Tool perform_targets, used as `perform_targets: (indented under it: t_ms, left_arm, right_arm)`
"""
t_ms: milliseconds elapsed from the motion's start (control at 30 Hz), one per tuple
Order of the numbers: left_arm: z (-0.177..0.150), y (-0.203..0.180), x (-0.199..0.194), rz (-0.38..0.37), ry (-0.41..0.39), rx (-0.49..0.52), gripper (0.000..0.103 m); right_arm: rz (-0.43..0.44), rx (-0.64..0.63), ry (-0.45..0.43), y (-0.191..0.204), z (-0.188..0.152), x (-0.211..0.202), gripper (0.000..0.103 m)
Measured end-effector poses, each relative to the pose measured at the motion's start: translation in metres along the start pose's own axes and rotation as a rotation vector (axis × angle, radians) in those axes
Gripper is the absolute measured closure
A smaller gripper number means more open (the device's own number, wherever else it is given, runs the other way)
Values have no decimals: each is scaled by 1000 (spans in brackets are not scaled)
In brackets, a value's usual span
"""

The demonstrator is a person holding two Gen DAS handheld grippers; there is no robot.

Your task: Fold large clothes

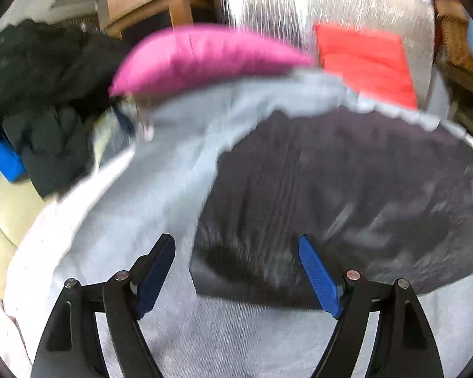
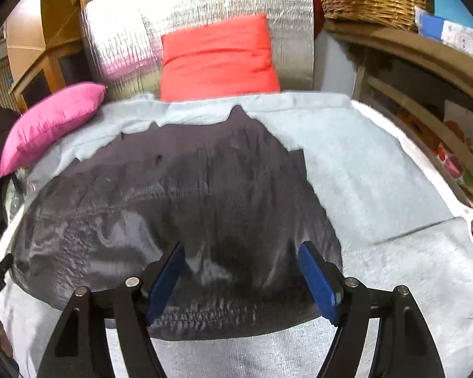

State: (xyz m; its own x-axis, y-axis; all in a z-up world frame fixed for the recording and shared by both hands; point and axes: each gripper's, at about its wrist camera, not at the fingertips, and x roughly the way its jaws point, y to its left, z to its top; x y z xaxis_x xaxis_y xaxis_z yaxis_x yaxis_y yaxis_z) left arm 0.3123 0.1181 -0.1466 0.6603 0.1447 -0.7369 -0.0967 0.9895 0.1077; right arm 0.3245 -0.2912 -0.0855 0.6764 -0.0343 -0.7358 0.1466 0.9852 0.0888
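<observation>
We judge the dark grey shiny quilted garment (image 2: 179, 195) soft, slippery; both tongs, left gripper (image 1: 236, 271) and right gripper (image 2: 241, 278), gape empty at its lower-centre hem.

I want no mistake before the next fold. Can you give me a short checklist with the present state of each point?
1. Dark grey shiny garment lies on the pale grey fleece blanket: ok.
2. Left gripper open, nothing held: ok.
3. Right gripper open, nothing held: ok.
4. Garment smooth: not ok, wrinkles near its front edge.
5. Pink cushion and red cushion off the garment: ok.
6. Sleeves tucked in: cannot tell.
</observation>
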Motion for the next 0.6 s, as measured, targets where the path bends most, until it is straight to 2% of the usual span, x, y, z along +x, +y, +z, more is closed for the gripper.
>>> perform_targets:
  t_ms: [33, 67, 167, 300, 400, 467, 500, 600]
  left_arm:
    - [-4, 0, 9, -13, 35, 1, 21]
    - [-7, 3, 14, -30, 36, -16, 19]
    - [-3, 9, 5, -40, 15, -34, 18]
    - [-2, 16, -13, -18, -49, -43, 19]
    - [-3, 19, -11, -11, -10, -47, 19]
    - [-3, 23, -12, -9, 2, -61, 19]
    - [-2, 24, -15, -7, 0, -64, 19]
    - [-3, 26, -32, 2, -18, -55, 19]
  right_arm:
    - [-8, -7, 58, -1, -4, 15, 24]
    - [-10, -17, 103, -2, -9, 30, 21]
    - [-28, -17, 86, 0, -6, 25, 19]
    - [10, -6, 22, 5, 3, 1, 19]
    - [34, -22, -17, 15, -1, -6, 19]
    - [39, -45, 39, 22, -7, 9, 19]
    - [31, -55, 106, 24, -11, 25, 19]
    - [4, -80, 82, 29, -14, 19, 19]
